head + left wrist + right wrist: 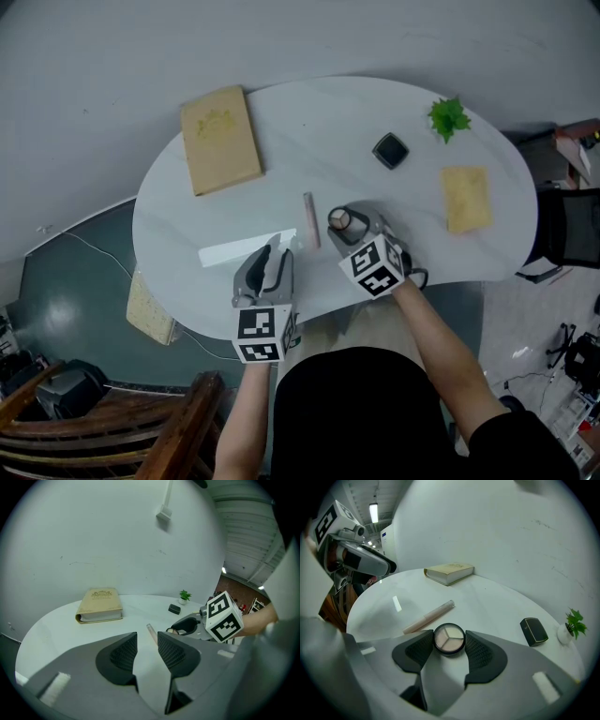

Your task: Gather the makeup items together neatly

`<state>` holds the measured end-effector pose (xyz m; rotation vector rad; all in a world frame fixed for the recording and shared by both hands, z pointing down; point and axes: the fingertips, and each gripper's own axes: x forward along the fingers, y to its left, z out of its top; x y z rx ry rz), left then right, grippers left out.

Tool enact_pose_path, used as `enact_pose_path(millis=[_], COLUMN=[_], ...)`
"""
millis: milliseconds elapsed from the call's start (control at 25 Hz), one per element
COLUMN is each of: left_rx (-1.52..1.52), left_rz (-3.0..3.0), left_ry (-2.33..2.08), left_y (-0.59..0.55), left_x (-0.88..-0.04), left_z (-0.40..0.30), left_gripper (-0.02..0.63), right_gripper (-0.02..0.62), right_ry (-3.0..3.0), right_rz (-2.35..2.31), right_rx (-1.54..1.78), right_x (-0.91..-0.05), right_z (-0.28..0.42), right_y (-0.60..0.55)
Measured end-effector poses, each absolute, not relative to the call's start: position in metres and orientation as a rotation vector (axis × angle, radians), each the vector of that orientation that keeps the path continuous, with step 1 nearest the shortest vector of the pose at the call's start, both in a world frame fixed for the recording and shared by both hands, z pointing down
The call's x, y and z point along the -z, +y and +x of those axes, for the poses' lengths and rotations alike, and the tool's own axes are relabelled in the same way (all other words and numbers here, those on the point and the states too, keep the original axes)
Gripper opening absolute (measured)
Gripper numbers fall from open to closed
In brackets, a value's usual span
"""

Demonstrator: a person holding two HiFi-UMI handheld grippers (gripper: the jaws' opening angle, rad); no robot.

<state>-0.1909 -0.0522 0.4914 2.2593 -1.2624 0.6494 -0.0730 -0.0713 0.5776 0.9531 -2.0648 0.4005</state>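
1. Makeup sits on a white, rounded table. Clock directions below are read in the head view, from the table's middle.
2. A round black compact with three pale powder pans lies near the middle, slightly toward 6 o'clock.
3. The right gripper reaches in from the 5 o'clock edge. Its ribbed black pads press the round compact's rim from both sides, so the jaws hold it at a middling spread. The compact rests on the tabletop.
4. A slim pinkish tube with a clear cap lies just beside that compact at its 9 o'clock, along the 12-to-6 line. Whether they touch I cannot tell.
5. The left gripper comes in from the 7 o'clock edge. Its jaws stand narrowly apart with only bare tabletop between them. The tube lies just past their tips, untouched.
6. A small square black case lies at 1 o'clock, well apart from the compact and tube.
7. A tan hardcover book lies flat at 10 o'clock.
8. A little green plant in a white pot stands at 2 o'clock, near the rim.
9. A flat yellowish rectangular pad lies at 3 o'clock.
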Motion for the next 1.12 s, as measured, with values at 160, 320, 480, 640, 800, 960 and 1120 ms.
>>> enact_pose_path(millis=[160, 320, 480, 640, 800, 960, 1120], left_rx=[-0.650, -0.656, -0.651, -0.652, -0.653, -0.639, -0.633], left_rz=[2.256, 2.255, 2.253, 2.267, 2.275, 2.269, 2.295], left_ry=[-1.266, -1.262, -1.263, -1.255, -1.247, -1.249, -1.228], left_y=[-0.053, -0.051, -0.054, -0.055, -0.056, -0.061, -0.067], left_x=[-0.492, -0.493, -0.492, -0.491, -0.491, -0.490, -0.487], left_z=[-0.191, -0.190, -0.188, -0.184, -0.181, -0.177, -0.165], left_gripper=[0.136, 0.135, 0.136, 0.137, 0.135, 0.135, 0.135], right_gripper=[0.216, 0.215, 0.216, 0.216, 0.216, 0.216, 0.216], right_ry=[-2.063, -2.068, -2.086, -2.092, -2.136, -2.173, -2.158], right_rz=[0.956, 0.951, 0.951, 0.952, 0.979, 1.023, 1.063], right_rx=[-0.392, -0.396, -0.412, -0.408, -0.430, -0.452, -0.446], right_x=[-0.579, -0.580, -0.578, -0.576, -0.567, -0.553, -0.544], right_z=[-0.074, -0.076, -0.077, -0.075, -0.076, -0.072, -0.056], right_y=[-0.072, -0.072, -0.072, -0.071, -0.072, -0.075, -0.077])
